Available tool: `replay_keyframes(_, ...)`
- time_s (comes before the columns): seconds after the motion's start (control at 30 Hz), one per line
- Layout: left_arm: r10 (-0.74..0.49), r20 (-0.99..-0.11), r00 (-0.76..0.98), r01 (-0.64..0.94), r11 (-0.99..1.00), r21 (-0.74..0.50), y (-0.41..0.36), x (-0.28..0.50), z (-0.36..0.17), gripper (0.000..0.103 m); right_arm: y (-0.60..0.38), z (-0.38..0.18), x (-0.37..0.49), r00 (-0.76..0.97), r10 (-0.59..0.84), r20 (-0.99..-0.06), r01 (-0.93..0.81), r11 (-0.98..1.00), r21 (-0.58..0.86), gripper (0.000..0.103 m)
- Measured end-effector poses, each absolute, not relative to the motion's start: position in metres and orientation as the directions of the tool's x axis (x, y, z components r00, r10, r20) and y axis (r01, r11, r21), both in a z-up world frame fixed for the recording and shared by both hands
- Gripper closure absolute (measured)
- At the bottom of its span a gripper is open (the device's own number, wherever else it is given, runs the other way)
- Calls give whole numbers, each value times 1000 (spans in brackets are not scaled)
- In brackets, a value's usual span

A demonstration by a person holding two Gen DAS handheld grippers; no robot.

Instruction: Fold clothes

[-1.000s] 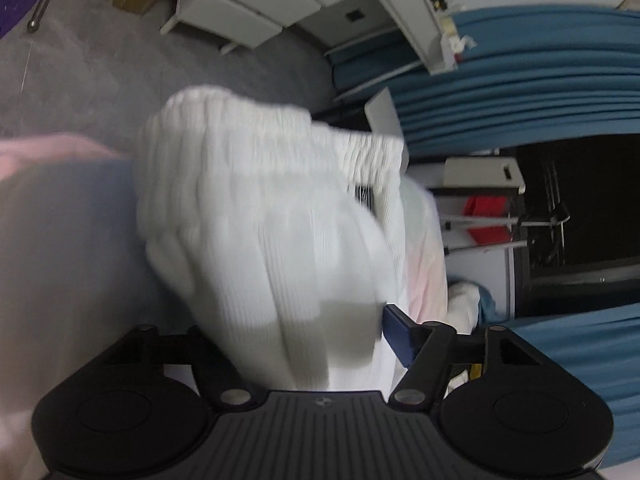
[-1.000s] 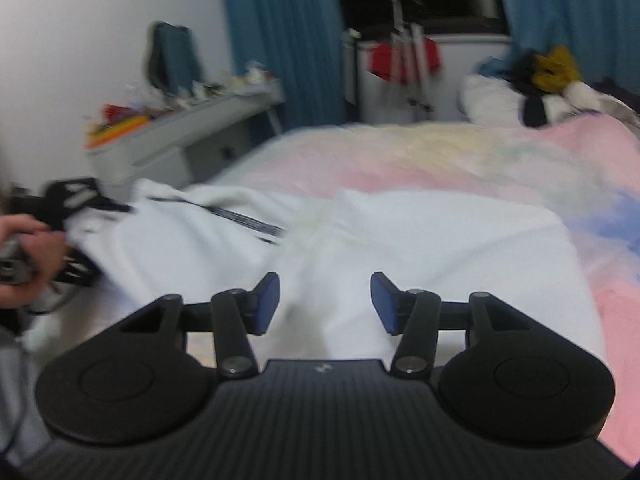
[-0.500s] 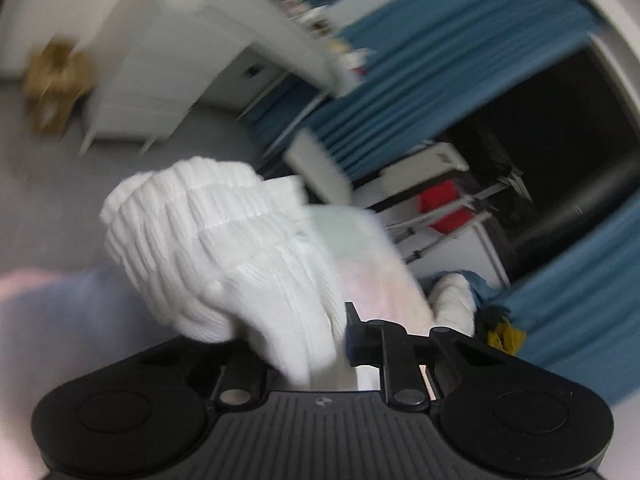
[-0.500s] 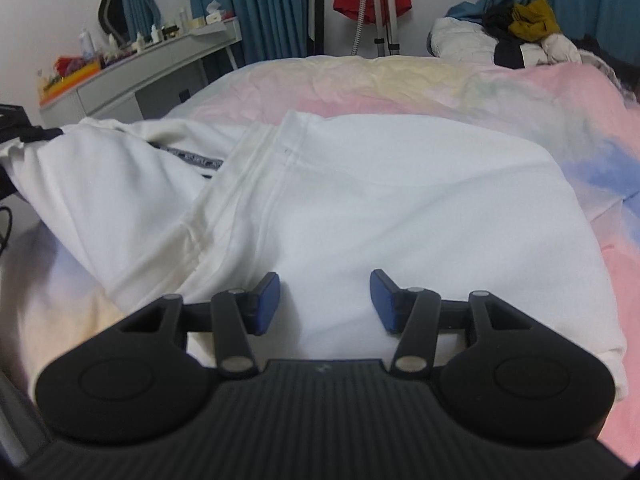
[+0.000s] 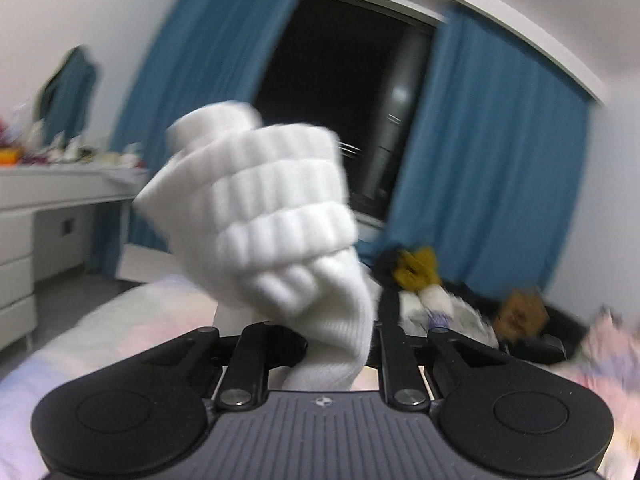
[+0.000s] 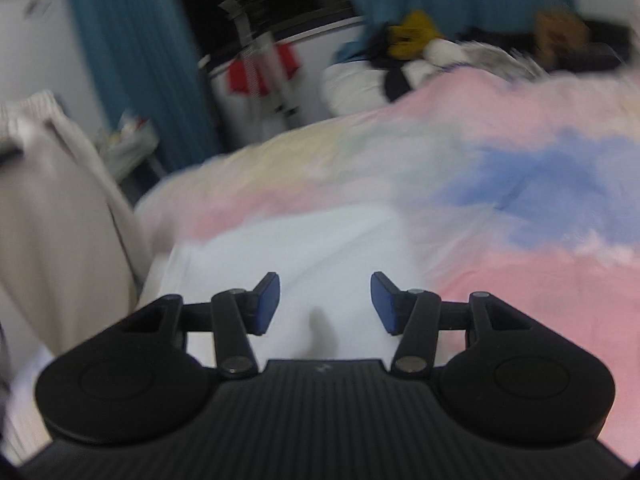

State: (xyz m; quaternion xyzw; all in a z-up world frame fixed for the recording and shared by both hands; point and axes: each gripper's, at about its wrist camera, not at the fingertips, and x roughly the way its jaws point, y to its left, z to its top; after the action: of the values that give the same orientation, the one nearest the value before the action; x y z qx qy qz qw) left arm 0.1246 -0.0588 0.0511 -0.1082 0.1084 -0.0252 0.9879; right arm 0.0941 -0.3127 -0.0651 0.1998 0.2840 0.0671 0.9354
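In the left wrist view my left gripper [image 5: 340, 332] is shut on the ribbed elastic band of a white garment [image 5: 272, 208]. The band is bunched up and held in the air in front of the window. In the right wrist view, the rest of the white garment [image 6: 312, 248] lies flat on the pastel bedspread [image 6: 520, 184]. A lifted part of the garment [image 6: 52, 208] hangs at the left edge. My right gripper [image 6: 324, 300] hovers open just above the flat cloth with nothing between its fingers.
A white dresser [image 5: 24, 200] with small items stands at the left. Blue curtains [image 5: 480, 160] frame a dark window. A pile of clothes [image 6: 416, 40] lies at the bed's far end beside a drying rack [image 6: 260, 64] with red cloth.
My left gripper closed on the ribbed band, rolled upright and swung up from facing the floor to facing the window. My right gripper shifted right over the flat cloth, still open.
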Motion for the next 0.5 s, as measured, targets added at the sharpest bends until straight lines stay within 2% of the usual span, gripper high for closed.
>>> replay_keyframes(0.13, -139, -294, 946, 117, 989, -93, -140, 143, 4, 85, -352, -65, 91, 852, 252, -459, 47, 837, 546, 48)
replay_keyframes(0.3, -176, -474, 863, 216, 976, 30, -210, 165, -56, 85, -376, -73, 100, 840, 340, -423, 28, 752, 659, 48)
replay_keyframes(0.4, -173, -471, 865, 251, 962, 106, -221, 169, -70, 85, -387, -80, 107, 831, 385, -401, 28, 691, 722, 49)
replay_keyframes(0.5, -197, -490, 849, 292, 948, 125, -219, 173, -71, 82, -397, -84, 117, 827, 402, -394, 43, 653, 756, 49)
